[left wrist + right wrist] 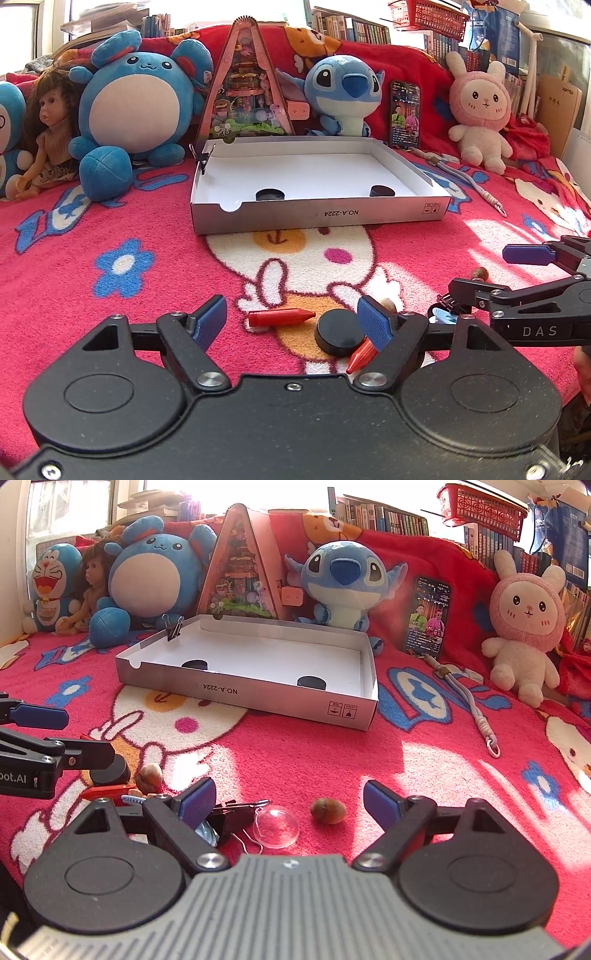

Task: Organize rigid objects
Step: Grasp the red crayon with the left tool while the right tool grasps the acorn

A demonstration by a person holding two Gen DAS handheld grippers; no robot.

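Observation:
A shallow white box [317,212] [258,698] lies on the red blanket with two black discs [270,194] [382,191] inside. My left gripper [295,321] is open just above the blanket; a black disc [341,331] and a red crayon [280,317] lie between its fingers, and a second crayon [360,356] lies by the right finger. My right gripper [295,805] is open and empty; a clear dome [277,826] and an acorn [328,810] lie between its fingers. A black binder clip [232,814] lies by its left finger.
Plush toys, a doll, a triangular toy house [245,81] and a phone [405,114] line the back. A lanyard [476,709] lies right of the box. Another acorn [150,775] sits near the left gripper's arm. A binder clip [202,157] is on the box's left wall.

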